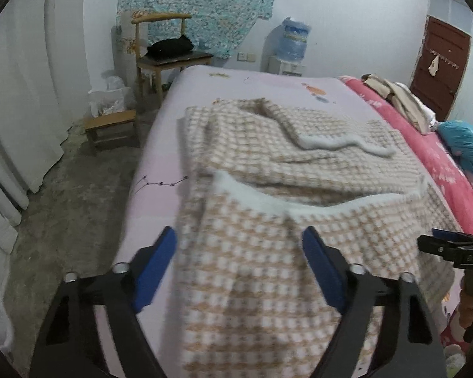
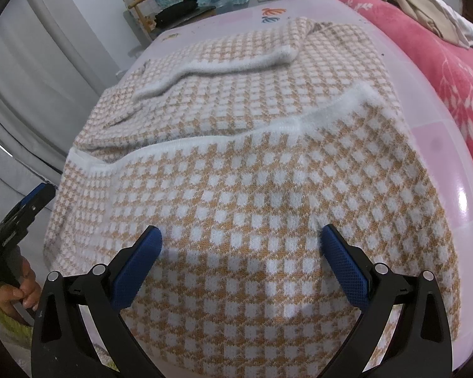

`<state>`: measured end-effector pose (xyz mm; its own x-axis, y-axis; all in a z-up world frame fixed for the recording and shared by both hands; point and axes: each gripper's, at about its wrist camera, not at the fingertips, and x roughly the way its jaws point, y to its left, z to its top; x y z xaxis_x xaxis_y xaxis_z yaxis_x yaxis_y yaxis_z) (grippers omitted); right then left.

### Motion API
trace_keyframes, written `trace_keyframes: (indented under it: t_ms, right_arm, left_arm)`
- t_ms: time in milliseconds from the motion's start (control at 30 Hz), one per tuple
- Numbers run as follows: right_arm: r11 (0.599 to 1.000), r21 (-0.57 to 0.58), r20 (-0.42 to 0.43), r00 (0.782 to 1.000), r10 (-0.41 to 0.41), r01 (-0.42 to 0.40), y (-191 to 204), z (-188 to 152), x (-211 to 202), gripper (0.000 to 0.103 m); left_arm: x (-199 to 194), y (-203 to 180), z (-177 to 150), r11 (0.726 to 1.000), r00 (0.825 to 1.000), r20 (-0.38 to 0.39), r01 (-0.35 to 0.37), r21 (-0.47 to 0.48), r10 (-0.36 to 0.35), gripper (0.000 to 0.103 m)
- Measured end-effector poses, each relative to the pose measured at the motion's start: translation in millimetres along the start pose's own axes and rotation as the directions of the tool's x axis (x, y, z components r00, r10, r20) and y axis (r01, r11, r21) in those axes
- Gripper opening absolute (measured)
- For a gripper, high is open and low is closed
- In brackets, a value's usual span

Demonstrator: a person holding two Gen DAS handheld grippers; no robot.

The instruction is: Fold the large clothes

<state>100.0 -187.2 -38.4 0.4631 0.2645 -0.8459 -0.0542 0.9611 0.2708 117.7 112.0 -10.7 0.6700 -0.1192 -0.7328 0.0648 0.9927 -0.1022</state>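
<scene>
On the bed (image 2: 432, 145), checked sweater (image 2: 252, 173) under both gaping tools (image 1: 239, 245) (image 2: 241, 245), ungripped

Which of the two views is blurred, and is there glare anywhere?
Left wrist view: the checked sweater is smeared by motion blur. Right wrist view: its knit is sharp, with a bright glare streak on the pink sheet at right. Both views bend straight lines.

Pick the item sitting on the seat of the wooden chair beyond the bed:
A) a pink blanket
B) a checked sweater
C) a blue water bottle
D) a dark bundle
D: a dark bundle lies on the seat of the wooden chair against the far wall.
</scene>
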Motion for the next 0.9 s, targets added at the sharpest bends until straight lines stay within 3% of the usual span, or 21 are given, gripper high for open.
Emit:
trace_keyframes:
  t_ms: [133,233,400,633,900]
  right_arm:
    - [1.0,0.0,-0.002,1.0,-0.005,0.005,7.0,6.0,0.8,0.096]
    - [1.0,0.002,-0.003,1.0,-0.009,0.009,9.3,6.6,1.7,0.096]
    - [1.0,0.001,-0.005,1.0,-0.009,0.009,10.0,7.0,2.9,0.096]
    - [1.0,0.001,-0.003,1.0,-0.01,0.01,10.4,6.8,3.0,0.096]
    - [1.0,0.003,-0.004,1.0,-0.01,0.01,10.6,6.9,2.9,0.096]
  left_arm:
    - [7.5,10.0,-1.7,0.999,1.0,-0.015,0.011,-0.033,-0.011,0.05]
    - [17.5,17.5,1.5,0.999,0.999,-0.037,-0.008,-0.048,0.006,0.041]
    - [26.5,23.7,1.1,0.996,0.996,-0.071,0.04,-0.074,-0.045,0.029]
    - [11.9,13.2,-2.9,0.988,0.988,-0.044,0.146,-0.051,-0.148,0.029]
    - [29.3,19.4,-0.4,0.989,0.988,-0.09,0.114,-0.094,-0.123,0.029]
